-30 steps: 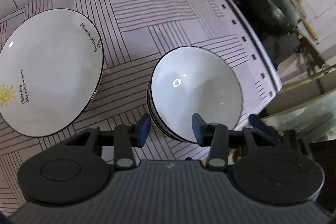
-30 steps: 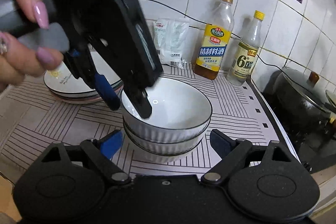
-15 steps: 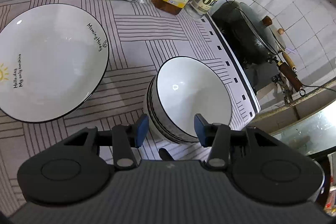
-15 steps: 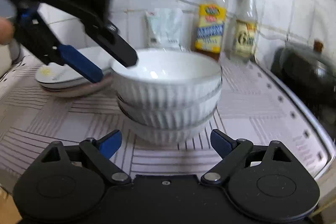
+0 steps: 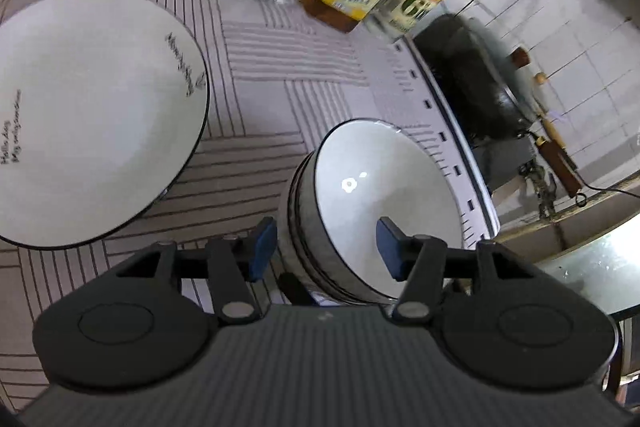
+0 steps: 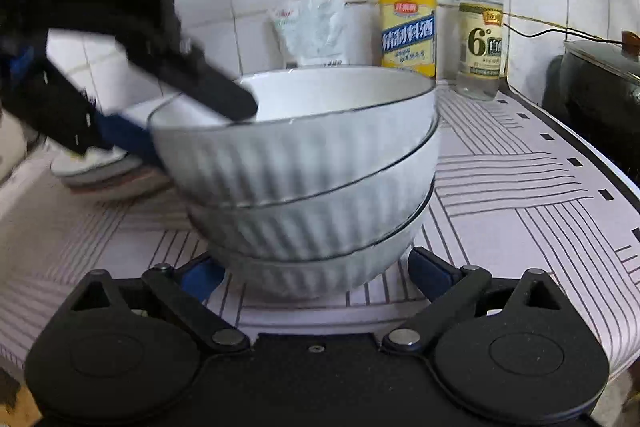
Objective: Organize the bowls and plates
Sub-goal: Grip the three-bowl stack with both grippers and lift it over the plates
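The left hand-held gripper (image 5: 326,247) is opening astride the stacked bowls' (image 6: 296,163) rim at frame centre, not pinching; the right hand-held gripper (image 6: 316,277) is widening, flanking the stack's base on the worktop (image 6: 500,187).

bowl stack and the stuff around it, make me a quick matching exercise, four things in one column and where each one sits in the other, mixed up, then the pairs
Things:
1. bowl stack
2. plates
3. yellow-label bottle
4. black pot

Places:
A. at the tiled wall, beside the white bag
B. past the mat's right edge
C. at the left end of the striped mat
D. mid-mat, near both grippers

Pairs: 1-D, 2-C, 3-A, 4-B
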`<state>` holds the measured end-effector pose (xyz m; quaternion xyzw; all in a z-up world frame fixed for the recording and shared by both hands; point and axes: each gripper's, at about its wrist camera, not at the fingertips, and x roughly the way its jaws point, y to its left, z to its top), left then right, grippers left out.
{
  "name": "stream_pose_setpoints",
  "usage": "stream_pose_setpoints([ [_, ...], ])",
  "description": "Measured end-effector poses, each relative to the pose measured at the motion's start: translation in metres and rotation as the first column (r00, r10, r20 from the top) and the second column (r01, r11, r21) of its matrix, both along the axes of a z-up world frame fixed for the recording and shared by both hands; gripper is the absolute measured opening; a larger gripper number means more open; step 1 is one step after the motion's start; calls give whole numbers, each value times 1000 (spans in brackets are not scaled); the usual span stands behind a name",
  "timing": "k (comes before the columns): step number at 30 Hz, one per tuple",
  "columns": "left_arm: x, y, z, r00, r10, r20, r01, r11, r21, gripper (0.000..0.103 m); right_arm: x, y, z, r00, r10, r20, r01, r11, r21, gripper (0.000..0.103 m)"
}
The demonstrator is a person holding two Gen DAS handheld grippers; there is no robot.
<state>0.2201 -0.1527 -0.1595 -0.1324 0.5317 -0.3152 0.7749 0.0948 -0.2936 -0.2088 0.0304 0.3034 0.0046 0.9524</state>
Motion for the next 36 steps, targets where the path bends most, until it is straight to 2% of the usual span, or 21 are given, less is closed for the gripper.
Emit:
stream_pose_setpoints([
  [3,3,-6,-8,1000,13,-16,-12,1000,21,52,1,3,-1,1000,17,7,-17,1000,-11,100],
  [5,4,-6,-9,999,31,-29,-31,999,-8,53,6,5,0,1000,26,14,-26,1000,-18,102],
  [8,5,-8,-11,998,54,-25,-53,998,25,41,14,3,0,1000,27,4,-27,1000,3,103],
  [11,8,-7,-17,997,61,-38,-59,998,38,35,14,2,-2,999,32,16,-32,999,17,103],
  [15,11,-8,-27,995,79,-66,-78,997,24,34,11,3,-3,999,28,33,-28,999,19,103],
  [20,4,-15,-23,998,59,-20,-58,997,56,35,7,0,-6,998,19,63,-22,999,48,102],
  [25,4,-16,-24,998,60,-9,-59,996,61,35,6,4,-7,997,17,80,-19,1000,18,102],
  [29,-1,-18,-21,999,28,23,-30,996,88,35,7,4,-7,997,25,77,-26,1000,14,102],
  [36,-9,-18,-16,1000,9,27,-12,991,134,35,5,5,-6,996,54,69,-56,998,21,102],
])
